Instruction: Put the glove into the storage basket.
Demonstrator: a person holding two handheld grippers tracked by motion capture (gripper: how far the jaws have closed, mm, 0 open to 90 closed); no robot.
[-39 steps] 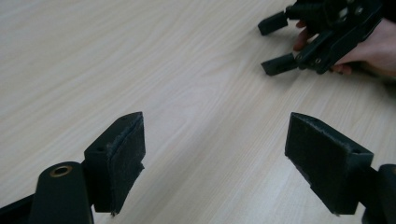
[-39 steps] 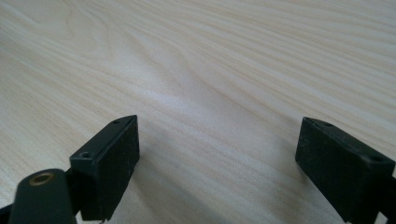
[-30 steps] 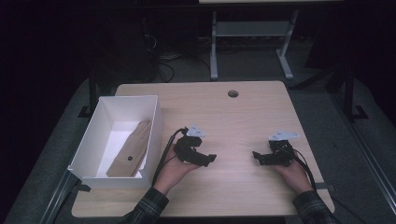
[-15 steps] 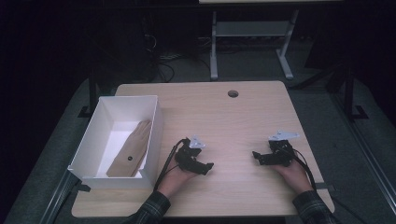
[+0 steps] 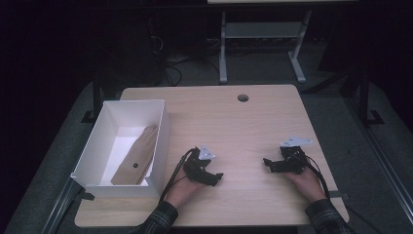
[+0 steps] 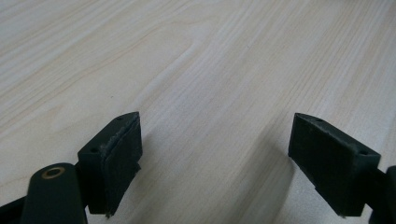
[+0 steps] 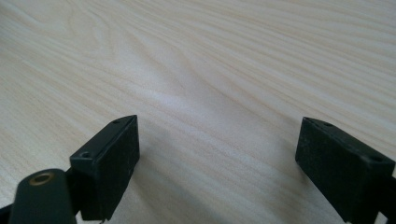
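From the high view, a pale wooden tabletop [image 5: 234, 122] carries a white open box [image 5: 92, 155] along its left edge. Inside the box lies a flat brown hand-shaped piece [image 5: 135, 157] with a small dark spot on it, its fingers pointing away from the person. The left tongs [image 5: 210, 176] rest low over the wood just right of the box, held by the left hand [image 5: 182, 190], a cable trailing back beside the wrist. The right tongs [image 5: 272, 164] sit well apart near the right edge, held by the right hand [image 5: 306, 179]. A dark round hole [image 5: 242, 98] marks the far side.

In the left gripper view, the left tongs [image 6: 215, 154] stand spread wide with bare wood grain between them.

In the right gripper view, the right tongs [image 7: 217, 156] are likewise released, gripping nothing above bare wood.
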